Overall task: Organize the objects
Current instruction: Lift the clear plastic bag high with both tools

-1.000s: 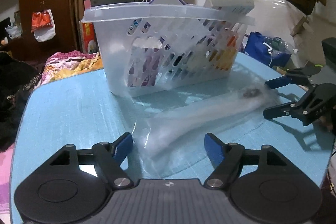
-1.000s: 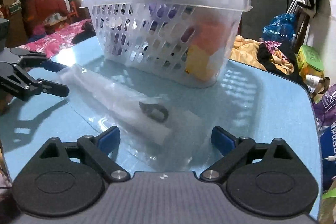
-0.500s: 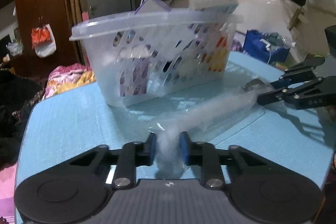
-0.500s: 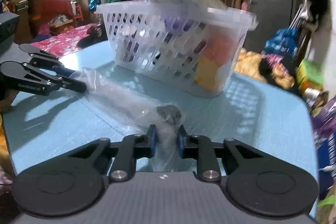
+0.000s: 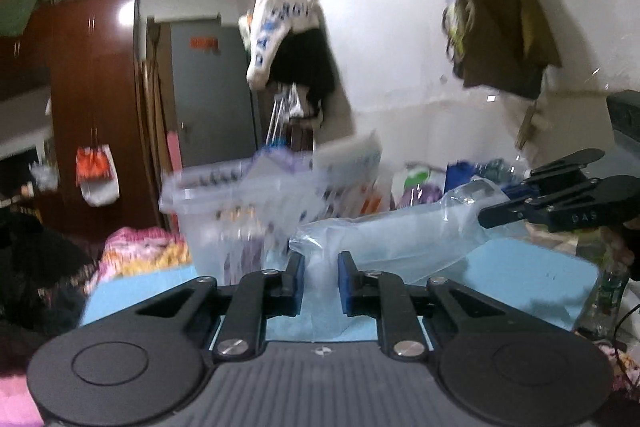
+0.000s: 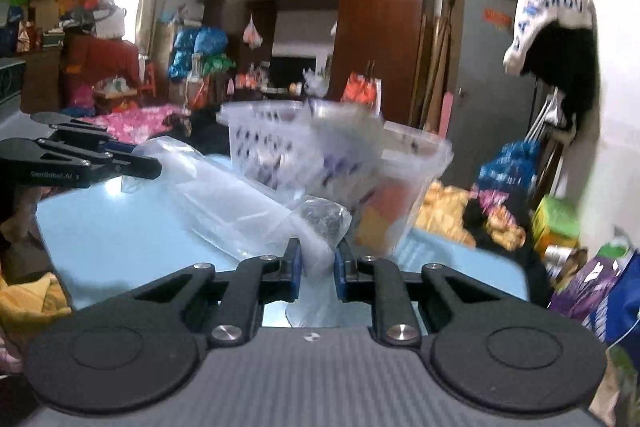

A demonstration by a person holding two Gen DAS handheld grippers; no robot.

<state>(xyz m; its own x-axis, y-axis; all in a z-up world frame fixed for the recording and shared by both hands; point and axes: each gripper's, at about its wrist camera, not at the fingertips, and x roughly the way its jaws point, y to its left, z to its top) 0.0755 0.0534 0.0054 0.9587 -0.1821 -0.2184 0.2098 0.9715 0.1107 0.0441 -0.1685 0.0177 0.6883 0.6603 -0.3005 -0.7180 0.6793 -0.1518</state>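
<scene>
Both the left hand-held gripper [image 5: 320, 281] and the right hand-held gripper [image 6: 316, 269] are clamped on opposite ends of the bag [image 5: 400, 235], held above the desk [image 5: 520, 267]. The carrying step is in hand. Next, I judge, it must clear the rim of the basket [image 6: 272, 147] beyond.

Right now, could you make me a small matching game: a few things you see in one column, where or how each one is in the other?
Things:
1. clear plastic bag
2. white basket
3. table
4. white cap

States:
A. hanging by the wall
B. light blue surface underneath
C. pinched at both ends, by the left gripper and the right gripper
D. standing on the table, full of packets

Pairs: 1-C, 2-D, 3-B, 4-A
</scene>
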